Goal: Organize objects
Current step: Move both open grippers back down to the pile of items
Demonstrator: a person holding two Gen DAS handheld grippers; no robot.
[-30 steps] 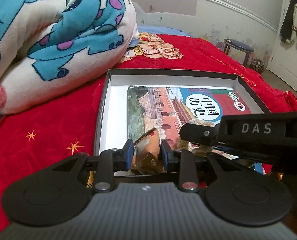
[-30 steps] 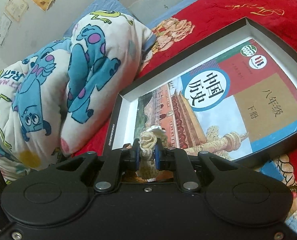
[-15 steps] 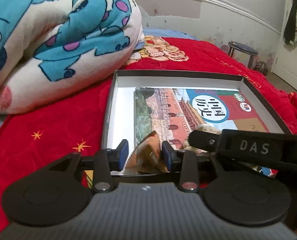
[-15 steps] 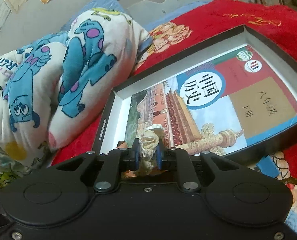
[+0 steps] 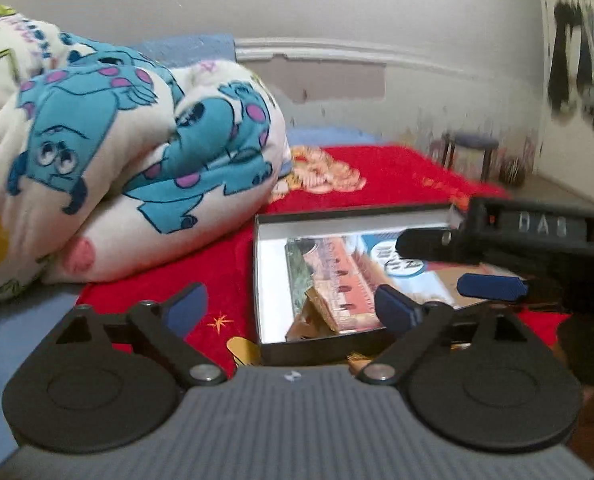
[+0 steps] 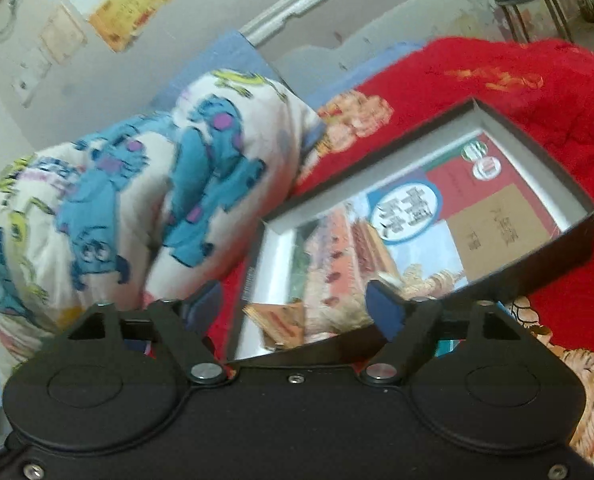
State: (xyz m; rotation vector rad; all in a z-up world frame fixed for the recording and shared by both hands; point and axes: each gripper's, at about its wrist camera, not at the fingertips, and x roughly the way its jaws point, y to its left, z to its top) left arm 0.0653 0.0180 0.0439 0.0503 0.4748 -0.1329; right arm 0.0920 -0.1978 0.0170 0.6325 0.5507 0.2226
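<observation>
Near the box's (image 5: 265,344) near left corner, a snack packet (image 5: 317,312) and pale knitted piece (image 6: 337,316) lie on the book (image 6: 417,232), gathered for tidiness; both grippers, left (image 5: 289,308) and right (image 6: 293,304), hover with fingers apart, empty.

Both views: soft, even indoor light, no hard shadows or glare. Heavy motion blur. Dark clothes (image 5: 581,76) at upper right of left view smeared; quilt (image 6: 137,200) print streaked in right view. Fisheye bending at edges.
</observation>
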